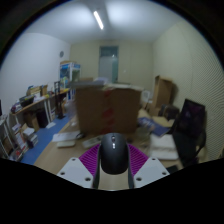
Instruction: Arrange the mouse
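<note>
A black computer mouse point(113, 153) with a scroll wheel on top sits between my gripper's two fingers, held up in the air well above the desks. The purple pads point(92, 158) press against both of its sides. My gripper point(113, 160) is shut on the mouse. The mouse points away from me, toward the cardboard boxes.
Large cardboard boxes point(107, 108) stand just beyond the mouse. A cluttered desk with shelves and books point(35, 112) runs along the left. A black office chair point(189, 128) stands at the right beside a desk with papers point(160, 148). A door point(108, 64) is at the far wall.
</note>
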